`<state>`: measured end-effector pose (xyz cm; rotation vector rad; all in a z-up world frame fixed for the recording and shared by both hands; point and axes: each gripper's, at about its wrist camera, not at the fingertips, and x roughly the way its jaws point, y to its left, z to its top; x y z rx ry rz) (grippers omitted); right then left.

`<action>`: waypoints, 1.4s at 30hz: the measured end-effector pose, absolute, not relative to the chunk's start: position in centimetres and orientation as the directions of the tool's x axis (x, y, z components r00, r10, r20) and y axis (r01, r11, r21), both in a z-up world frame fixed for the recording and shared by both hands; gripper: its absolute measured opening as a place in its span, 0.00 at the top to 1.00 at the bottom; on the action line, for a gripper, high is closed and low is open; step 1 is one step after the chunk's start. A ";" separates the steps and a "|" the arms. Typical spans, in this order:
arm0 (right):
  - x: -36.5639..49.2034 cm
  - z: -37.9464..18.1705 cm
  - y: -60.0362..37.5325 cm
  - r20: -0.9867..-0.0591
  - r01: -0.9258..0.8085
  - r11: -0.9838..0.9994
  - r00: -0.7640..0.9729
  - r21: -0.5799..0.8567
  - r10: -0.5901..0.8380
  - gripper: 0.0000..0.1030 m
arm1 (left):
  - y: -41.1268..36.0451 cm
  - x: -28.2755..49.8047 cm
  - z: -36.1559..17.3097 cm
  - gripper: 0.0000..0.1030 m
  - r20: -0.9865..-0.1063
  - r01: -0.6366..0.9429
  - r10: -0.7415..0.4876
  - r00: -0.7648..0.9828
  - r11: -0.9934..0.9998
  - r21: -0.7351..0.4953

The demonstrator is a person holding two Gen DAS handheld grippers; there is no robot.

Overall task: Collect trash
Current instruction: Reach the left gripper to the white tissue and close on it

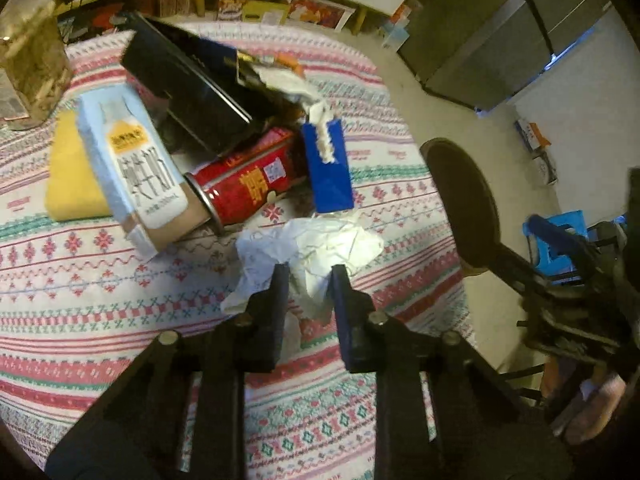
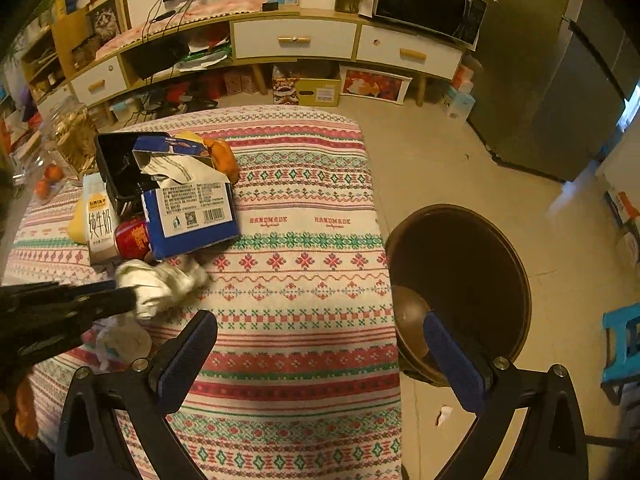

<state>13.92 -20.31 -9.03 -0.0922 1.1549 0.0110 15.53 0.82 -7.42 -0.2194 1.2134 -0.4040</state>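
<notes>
A crumpled white tissue (image 1: 308, 248) lies on the patterned tablecloth (image 1: 100, 312). My left gripper (image 1: 310, 280) is shut on the tissue's near end; it also shows in the right wrist view (image 2: 160, 288). Behind it a black basket (image 1: 188, 84) lies tipped, spilling a red can (image 1: 244, 180), a milk carton (image 1: 136, 168) and a blue box (image 1: 326, 168). My right gripper (image 2: 320, 344) is open and empty above the table's near right part. A second white wad (image 2: 120, 340) lies near the left gripper.
A round dark stool (image 2: 464, 280) stands on the floor right of the table. A yellow sponge (image 1: 72, 176) and a glass jar (image 1: 32, 60) sit at the table's left. A cabinet with drawers (image 2: 296, 40) and a grey fridge (image 2: 560, 100) stand behind.
</notes>
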 end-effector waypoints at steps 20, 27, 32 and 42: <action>16.6 -10.0 -19.6 -0.925 -0.001 1.000 0.380 0.007 0.007 0.00 | 2.8 14.1 -7.3 0.26 -0.865 0.184 -0.380 0.329 0.924 -0.336; 15.6 -10.7 -22.5 -0.939 0.045 0.999 0.342 0.003 -0.013 0.00 | -0.5 16.2 -9.3 0.26 -0.883 0.221 -0.368 0.291 0.924 -0.312; 15.3 -10.8 -22.0 -0.940 0.019 1.000 0.340 -0.007 -0.013 0.00 | -1.7 16.8 -11.6 0.56 -0.896 0.210 -0.368 0.249 0.923 -0.322; 15.9 -10.7 -19.2 -0.931 -0.046 0.999 0.364 -0.020 -0.002 0.00 | 0.7 13.4 -6.6 0.68 -0.845 0.289 -0.405 0.348 0.904 -0.314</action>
